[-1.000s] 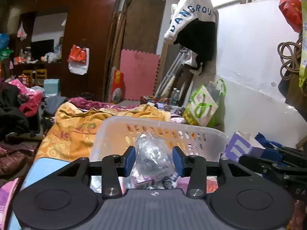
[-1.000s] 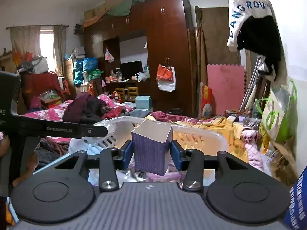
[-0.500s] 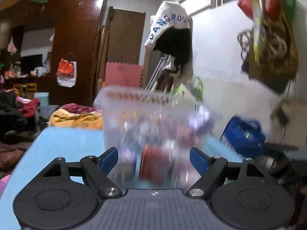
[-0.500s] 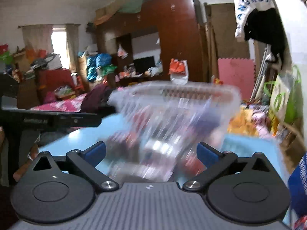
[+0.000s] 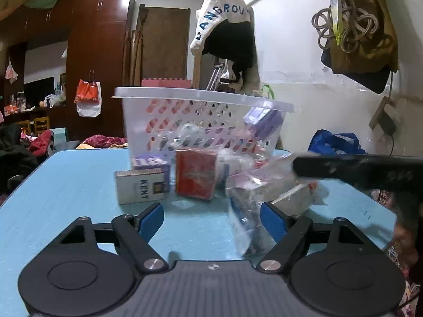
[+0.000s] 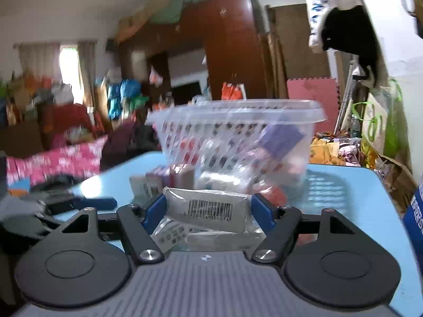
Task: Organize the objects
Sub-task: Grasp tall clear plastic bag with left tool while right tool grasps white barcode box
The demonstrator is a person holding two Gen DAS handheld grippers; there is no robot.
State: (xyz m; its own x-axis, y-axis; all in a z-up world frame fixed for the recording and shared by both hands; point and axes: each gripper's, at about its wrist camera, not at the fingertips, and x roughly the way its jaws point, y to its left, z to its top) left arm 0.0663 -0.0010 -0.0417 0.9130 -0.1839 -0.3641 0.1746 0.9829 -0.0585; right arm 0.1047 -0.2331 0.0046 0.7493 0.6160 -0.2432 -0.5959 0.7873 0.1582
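A clear plastic basket [image 5: 203, 116] stands on the blue table [image 5: 66, 185] with a purple box [image 5: 261, 121] and other items inside; it also shows in the right wrist view [image 6: 238, 129]. In front of it lie a white Kent pack [image 5: 140, 186], a red pack [image 5: 195, 173] and clear-wrapped packs [image 5: 253, 198]. My left gripper [image 5: 211, 220] is open just above the table, with the wrapped packs by its right finger. My right gripper [image 6: 208, 210] stands wide around a silver barcoded pack [image 6: 208, 208]; its pads [image 6: 156, 210] sit at the pack's ends.
The right gripper's black body [image 5: 357, 169] crosses the right of the left wrist view. A blue bag [image 5: 333, 142] sits beyond the table's right edge. A blue box [image 6: 413, 206] stands at the table's right edge. Beds and clutter surround the table.
Both grippers let go of the bag and purple box over the basket, opened, and dropped low to the table in front of it. The right gripper now brackets a silver pack.
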